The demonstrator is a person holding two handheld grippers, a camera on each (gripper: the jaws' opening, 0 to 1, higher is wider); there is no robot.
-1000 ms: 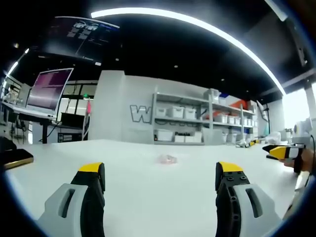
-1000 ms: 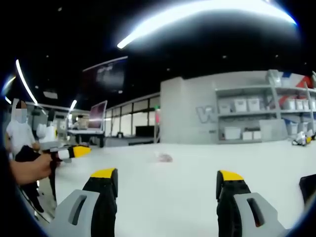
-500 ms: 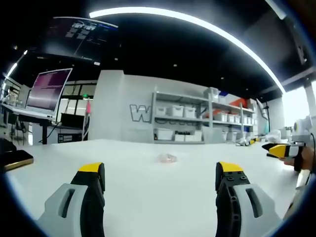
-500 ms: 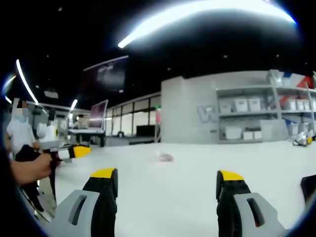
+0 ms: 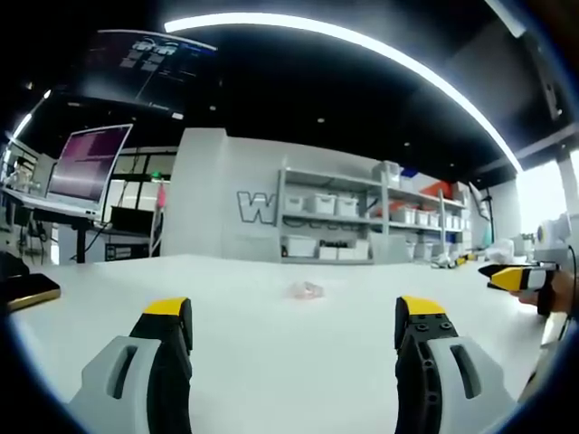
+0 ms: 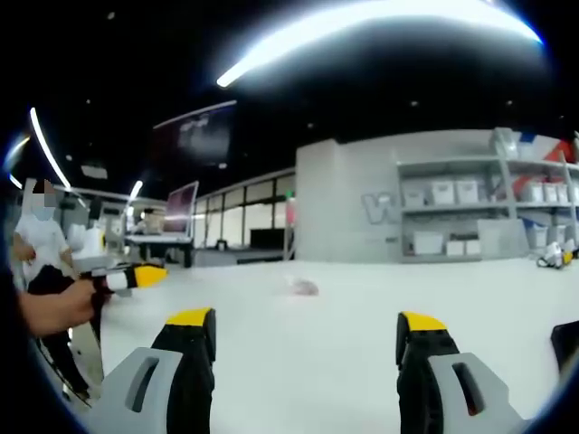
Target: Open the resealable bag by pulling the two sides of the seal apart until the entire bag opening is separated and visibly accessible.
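White bench top [image 5: 271, 344] stretches out ahead of both grippers, and a small, clear resealable bag [image 5: 307, 290] lies flat on it, well out toward the far edge and far from either set of jaws; in the right gripper view the same bag [image 6: 301, 287] sits a little left of the midline, again near the far edge. Whether its seal is shut or parted is too small to tell. The left gripper [image 5: 295, 318] has its two yellow-tipped jaws spread wide with nothing between them, hovering low over the near part of the bench. The right gripper [image 6: 306, 327] is likewise spread wide and empty over the near edge. At the right edge of the left gripper view the right gripper's yellow tip shows, held in a hand [image 5: 559, 294]. At the left of the right gripper view a hand [image 6: 56, 307] grips the left gripper. Beyond the far edge stand grey shelves with white bins [image 5: 336, 217], and a monitor [image 5: 89, 163] sits off to the left.
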